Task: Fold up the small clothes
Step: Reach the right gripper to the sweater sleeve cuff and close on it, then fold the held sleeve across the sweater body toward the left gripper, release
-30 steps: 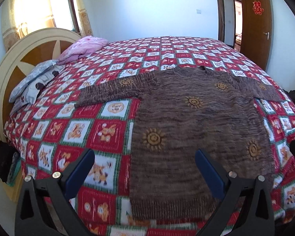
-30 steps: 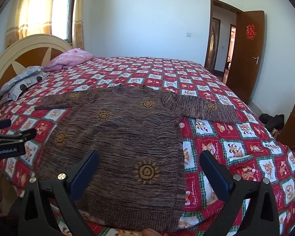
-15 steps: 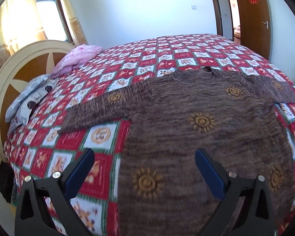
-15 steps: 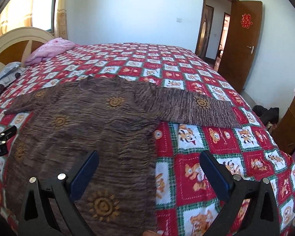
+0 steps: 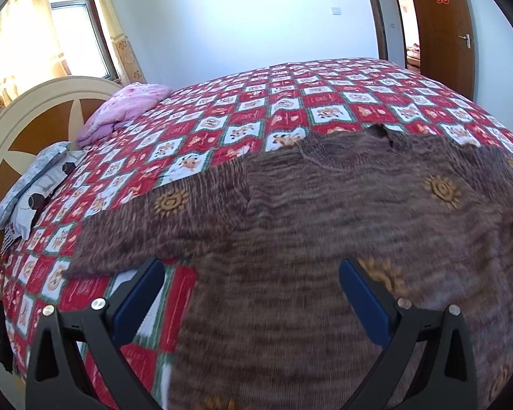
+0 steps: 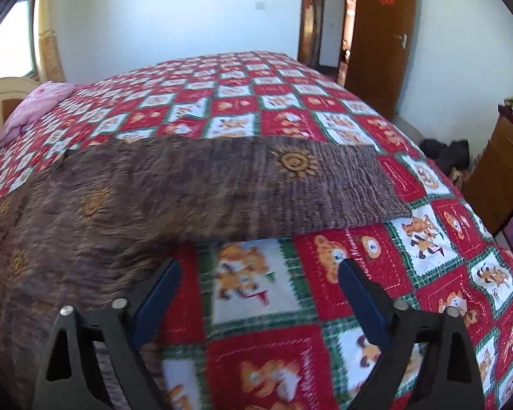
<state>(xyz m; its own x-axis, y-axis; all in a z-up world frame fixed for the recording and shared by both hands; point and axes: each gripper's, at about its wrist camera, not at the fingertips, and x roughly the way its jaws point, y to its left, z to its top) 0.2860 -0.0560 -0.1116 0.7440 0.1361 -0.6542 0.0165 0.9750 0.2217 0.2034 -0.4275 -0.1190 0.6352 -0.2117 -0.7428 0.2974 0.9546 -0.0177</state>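
Both tools advanced over brown knitted sun-motif sweater [image 5: 325, 225], flat on red-checked bed quilt [image 6: 376, 273]. Left tool [image 5: 249, 294]: wide, empty. Right tool [image 6: 256, 290]: closing, empty, beside sleeve [image 6: 290, 184]. Pinch sleeve cuffs.

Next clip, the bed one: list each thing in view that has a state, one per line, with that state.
brown sweater: spread flat on the quilt, both sleeves out, unfolded.
left gripper: open, nothing between its fingers, above the sweater's side edge.
right gripper: jaws closing, nothing between them, over the quilt below the sleeve.
wooden door: open.
pink blanket: bunched by the headboard.
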